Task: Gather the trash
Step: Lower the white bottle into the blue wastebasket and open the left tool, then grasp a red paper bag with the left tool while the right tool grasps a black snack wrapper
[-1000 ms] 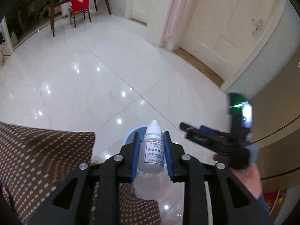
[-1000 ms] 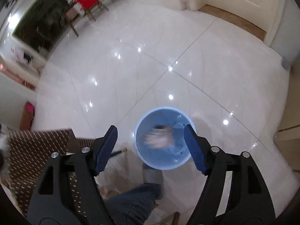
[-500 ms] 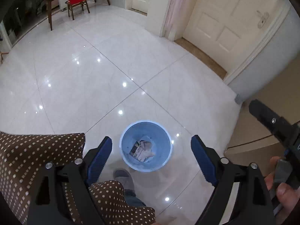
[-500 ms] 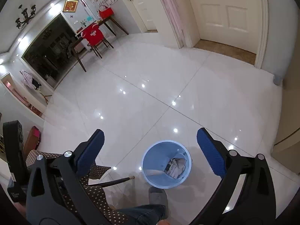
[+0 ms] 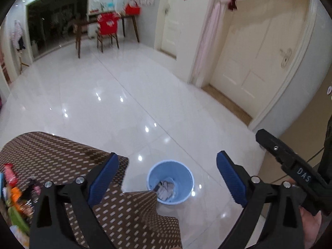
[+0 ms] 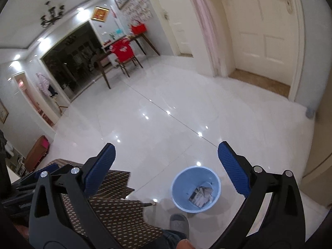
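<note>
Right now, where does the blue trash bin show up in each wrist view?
Left wrist: blue trash bin on the floor, bottom centre, just right of the brown dotted tablecloth.
Right wrist: blue trash bin lower right of centre, beside a grey slipper.
Shared landmark: the red-covered chair at the far table.

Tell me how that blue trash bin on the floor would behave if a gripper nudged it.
The blue bin looks like thin plastic holding only some paper scraps, so probably light. On the glossy tile floor it would likely slide. A push near its rim might tip it.
</note>
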The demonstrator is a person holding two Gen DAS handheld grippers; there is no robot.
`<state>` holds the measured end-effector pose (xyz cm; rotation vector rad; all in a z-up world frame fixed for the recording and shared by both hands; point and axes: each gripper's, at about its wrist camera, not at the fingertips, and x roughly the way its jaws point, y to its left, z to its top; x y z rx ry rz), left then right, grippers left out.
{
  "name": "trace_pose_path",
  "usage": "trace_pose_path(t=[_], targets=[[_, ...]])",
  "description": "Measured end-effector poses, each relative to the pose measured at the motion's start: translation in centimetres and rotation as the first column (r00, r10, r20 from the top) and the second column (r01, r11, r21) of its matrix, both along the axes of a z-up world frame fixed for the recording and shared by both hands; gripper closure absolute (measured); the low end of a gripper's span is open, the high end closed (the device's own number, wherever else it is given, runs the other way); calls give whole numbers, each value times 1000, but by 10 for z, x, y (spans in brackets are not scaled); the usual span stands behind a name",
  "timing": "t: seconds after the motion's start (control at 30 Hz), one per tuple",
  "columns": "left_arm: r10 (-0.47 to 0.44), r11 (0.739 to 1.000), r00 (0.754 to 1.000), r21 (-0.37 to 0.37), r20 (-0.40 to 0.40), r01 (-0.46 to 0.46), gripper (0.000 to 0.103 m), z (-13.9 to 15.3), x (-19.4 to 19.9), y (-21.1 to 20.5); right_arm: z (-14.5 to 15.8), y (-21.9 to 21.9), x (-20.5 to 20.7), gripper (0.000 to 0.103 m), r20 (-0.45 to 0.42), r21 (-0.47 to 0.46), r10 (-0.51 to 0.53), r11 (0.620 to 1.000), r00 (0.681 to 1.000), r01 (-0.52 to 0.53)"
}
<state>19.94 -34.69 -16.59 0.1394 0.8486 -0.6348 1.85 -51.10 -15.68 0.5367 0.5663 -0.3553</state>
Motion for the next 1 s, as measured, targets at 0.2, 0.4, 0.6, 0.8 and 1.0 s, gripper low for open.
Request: trace_pose_path(t=[0.2, 0.4, 0.6, 0.8, 1.0], targets=[[57, 997, 995, -47, 86, -53, 9, 35, -33, 52, 34, 43, -1, 6, 13, -67, 73, 995, 997, -72], [102, 993, 986, -67, 129, -94, 9, 54, -55, 95, 57, 80, -4, 6, 24, -113, 123, 986, 992, -119], [162, 985, 971, -83, 175, -149, 9, 69, -68, 129, 77, 125, -2, 6, 39, -148, 195, 971, 980, -188], [230, 973, 949, -85, 215, -217, 9, 76, -80, 171, 76, 170, 4, 6, 33, -181, 290, 943, 957, -280], [309, 951, 922, -100, 232, -293, 9, 76, -84, 224, 71, 214, 23, 6, 0, -180, 378, 911, 926, -372]])
